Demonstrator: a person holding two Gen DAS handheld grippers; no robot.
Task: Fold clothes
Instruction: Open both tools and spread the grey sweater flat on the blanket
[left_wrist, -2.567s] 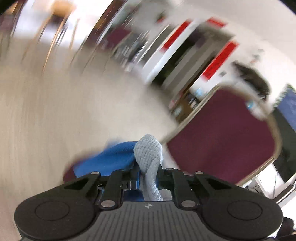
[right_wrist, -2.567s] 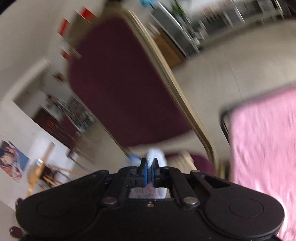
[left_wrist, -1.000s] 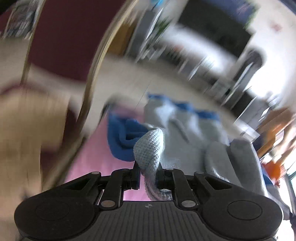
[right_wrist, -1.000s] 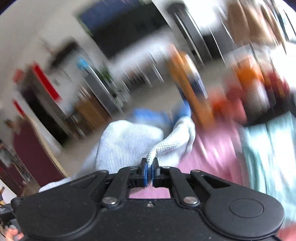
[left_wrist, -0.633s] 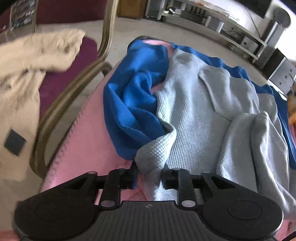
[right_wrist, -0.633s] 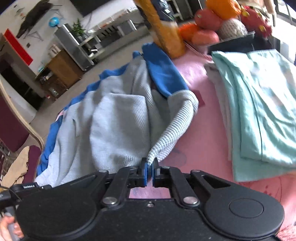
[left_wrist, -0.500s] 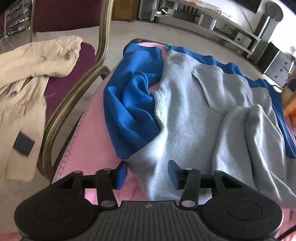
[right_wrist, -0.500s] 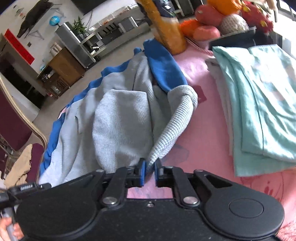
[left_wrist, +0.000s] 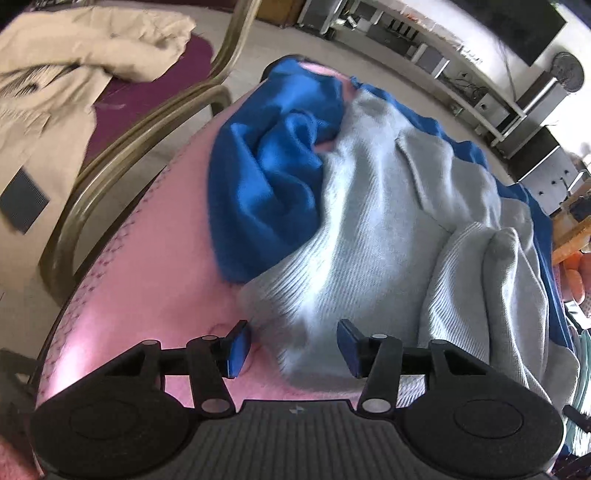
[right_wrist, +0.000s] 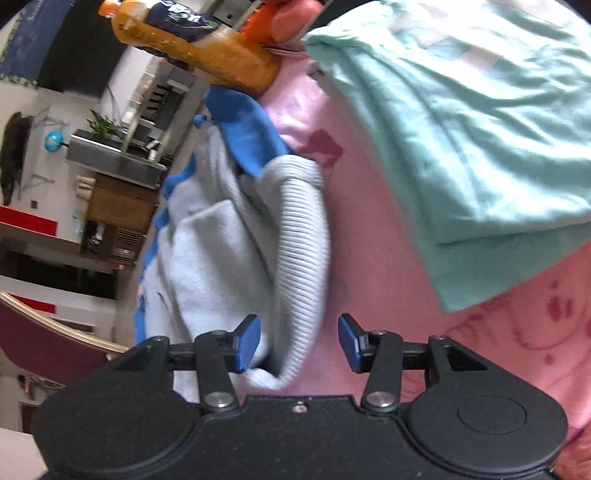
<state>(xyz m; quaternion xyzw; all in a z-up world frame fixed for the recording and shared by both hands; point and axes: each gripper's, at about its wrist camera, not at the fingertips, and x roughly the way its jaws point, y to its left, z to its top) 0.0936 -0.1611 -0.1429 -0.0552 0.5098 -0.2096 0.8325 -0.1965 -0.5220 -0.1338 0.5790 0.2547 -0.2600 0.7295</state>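
A: Is any writing showing that you can read?

B: Not really. The orange drink bottle is lying at the far end of the table with a dark blue label carrying white lettering, but it is too blurred to make out. A dark square patch is sitting on the beige coat draped over the maroon chair, and nothing is legible on it either.

A: Where is the sweater lying?

B: The grey and blue knit sweater is spreading crumpled over the pink blanket that is covering the table. Its long axis is running away from both cameras, the ribbed grey hem nearest the grippers and the blue parts bunching at the far end and along the left edge. In the right wrist view a ribbed grey sleeve is curving from the blue shoulder back toward the camera.

A: What are the grippers doing?

B: The left gripper is hovering with its blue-padded jaws standing wide apart, the grey hem lying between them, loose. The right gripper is also gaping wide, the sleeve's cuff end resting between its pads without being pinched.

A: Anything beside the sweater?

B: A folded mint-green garment is lying on the blanket to the right, just apart from the sleeve.
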